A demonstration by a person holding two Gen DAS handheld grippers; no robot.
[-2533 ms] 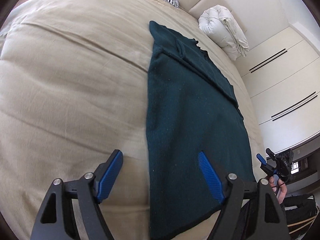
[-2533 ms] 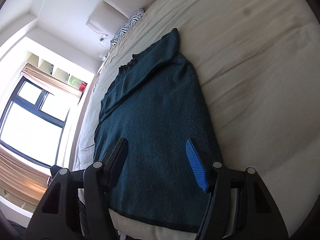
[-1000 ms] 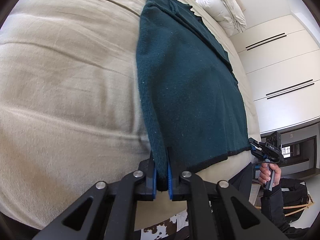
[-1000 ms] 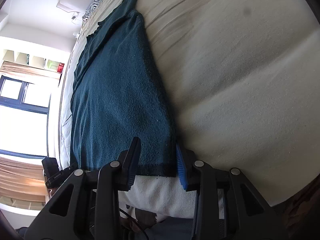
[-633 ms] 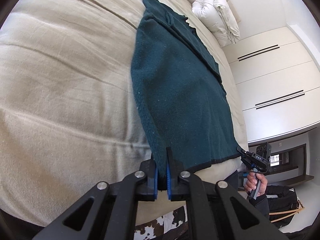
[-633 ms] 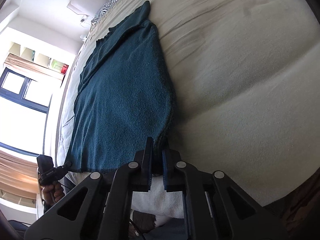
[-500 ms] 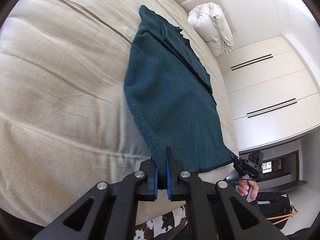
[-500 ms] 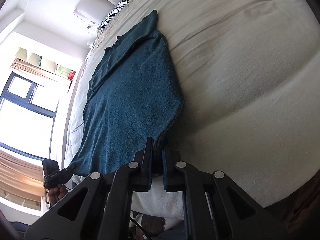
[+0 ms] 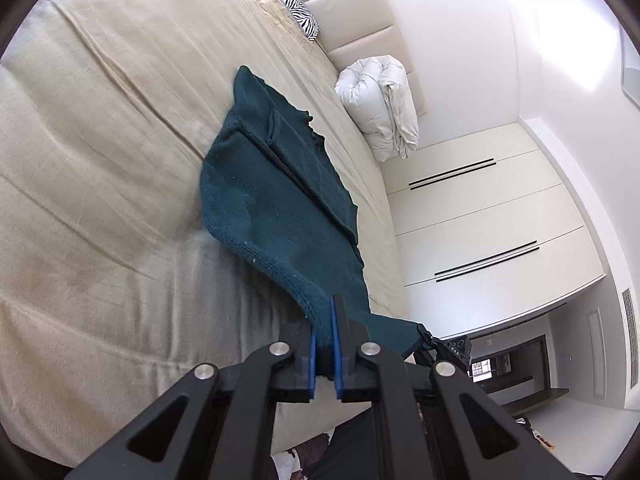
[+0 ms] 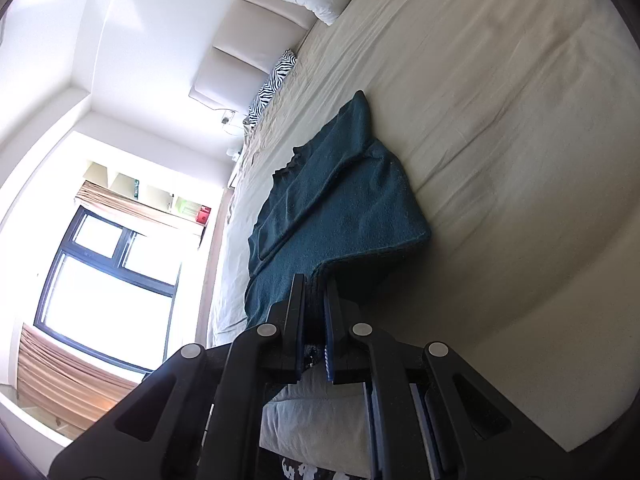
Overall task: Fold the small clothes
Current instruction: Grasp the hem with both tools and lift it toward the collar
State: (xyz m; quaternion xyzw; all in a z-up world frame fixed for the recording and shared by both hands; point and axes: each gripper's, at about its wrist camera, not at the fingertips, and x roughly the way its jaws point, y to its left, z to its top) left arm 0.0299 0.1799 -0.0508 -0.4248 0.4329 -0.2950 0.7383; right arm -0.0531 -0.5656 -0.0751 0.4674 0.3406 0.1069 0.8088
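A dark teal knitted sweater (image 9: 276, 196) lies lengthwise on the beige bed (image 9: 100, 200), its sleeves folded in over the body. My left gripper (image 9: 324, 312) is shut on one corner of its bottom hem and holds that corner off the sheet. The right gripper (image 9: 432, 340) shows at the hem's other corner in the left wrist view. In the right wrist view the sweater (image 10: 344, 200) rises from the bed (image 10: 520, 160) to my right gripper (image 10: 316, 292), which is shut on its hem corner. The lower half of the garment hangs between the two grips; the collar end rests on the sheet.
A rolled white duvet (image 9: 380, 104) and a zebra-print pillow (image 9: 292, 0) lie at the padded headboard (image 9: 360, 16). White wardrobe doors (image 9: 488, 216) stand beyond the bed's far side. A bright window (image 10: 108, 272) is on the other side.
The right gripper went from open around the hem to shut on it. Both grippers then rose and tilted up, lifting the bottom hem off the bed while the collar end stayed down.
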